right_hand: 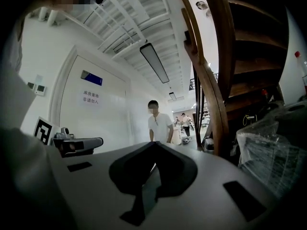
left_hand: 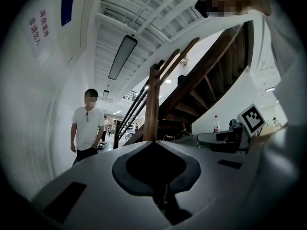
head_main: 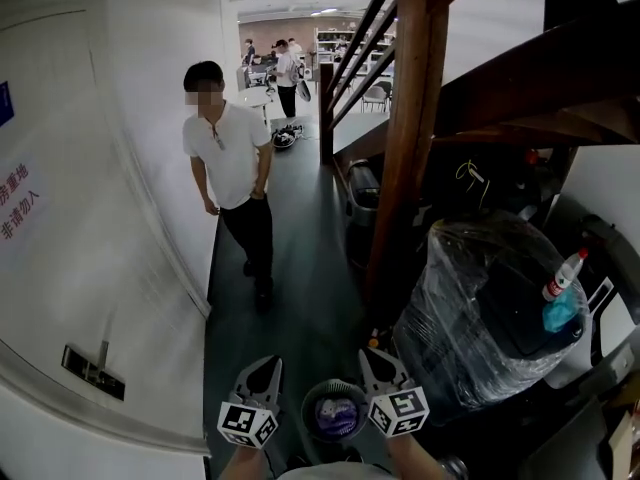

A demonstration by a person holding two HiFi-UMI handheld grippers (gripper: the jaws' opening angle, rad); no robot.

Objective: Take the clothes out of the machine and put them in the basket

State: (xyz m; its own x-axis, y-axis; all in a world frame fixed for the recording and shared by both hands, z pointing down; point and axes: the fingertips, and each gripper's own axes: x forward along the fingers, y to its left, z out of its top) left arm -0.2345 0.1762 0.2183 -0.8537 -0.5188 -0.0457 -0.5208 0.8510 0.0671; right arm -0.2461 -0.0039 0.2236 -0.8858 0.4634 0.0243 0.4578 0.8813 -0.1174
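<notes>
Basket (head_main: 333, 411), left tongs (head_main: 266, 363), right tongs (head_main: 374, 356), both shut, empty

Right of the wooden stair post (head_main: 405, 128), the plastic-wrapped bundle (head_main: 480, 308) gives nothing away: glare on the film masks whatever sits inside. Beyond it, a white rounded unit (head_main: 603, 333) runs off the right edge. Far behind the post, figures (head_main: 285, 63) are too small to read. Left of the post, the wall sign (head_main: 15, 203) is clipped. Below the post, a round purplish thing (head_main: 335, 413) between the left gripper (head_main: 262, 373) and right gripper (head_main: 380, 368) is unidentifiable, and the forearms (head_main: 412, 458) slip off the bottom edge.
</notes>
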